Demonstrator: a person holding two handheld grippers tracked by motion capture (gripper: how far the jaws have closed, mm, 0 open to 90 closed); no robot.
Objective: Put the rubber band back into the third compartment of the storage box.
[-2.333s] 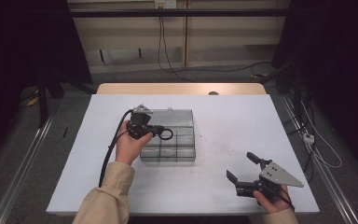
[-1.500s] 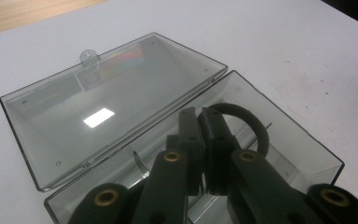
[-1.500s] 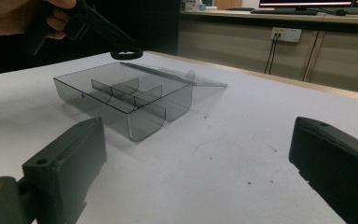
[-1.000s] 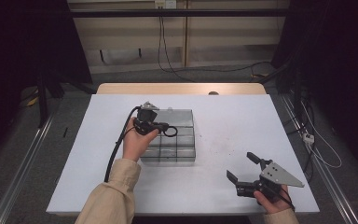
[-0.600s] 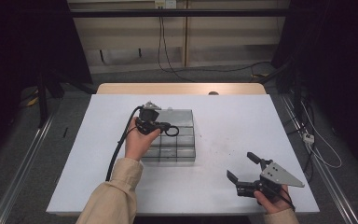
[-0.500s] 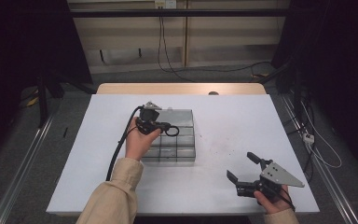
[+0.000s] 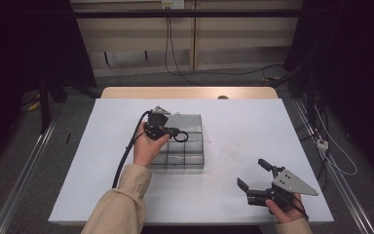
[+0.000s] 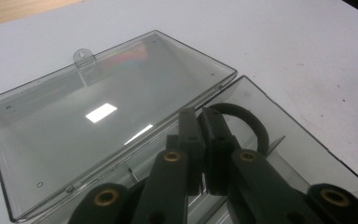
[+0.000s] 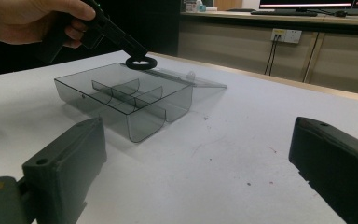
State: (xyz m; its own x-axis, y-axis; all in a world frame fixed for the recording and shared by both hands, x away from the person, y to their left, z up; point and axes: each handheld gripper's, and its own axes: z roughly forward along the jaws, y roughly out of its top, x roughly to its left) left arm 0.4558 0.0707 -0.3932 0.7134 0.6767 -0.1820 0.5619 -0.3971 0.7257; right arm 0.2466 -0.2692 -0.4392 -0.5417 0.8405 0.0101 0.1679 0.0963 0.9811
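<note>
left gripper view has the left gripper (image 8: 204, 126) clamped on a black ring (image 8: 247, 122), hanging right over the far compartment of the open clear box (image 7: 187, 146), so it's basically straight down from here, right gripper (image 7: 256, 181) sits open, well apart.

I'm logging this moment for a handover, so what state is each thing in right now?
Clear plastic box: open, lid folded back flat on the table, no items seen in the compartments.
Black ring: pinched, held above the box.
Left gripper: shut on the black ring.
Right gripper: open, holding nothing, low over the table.
</note>
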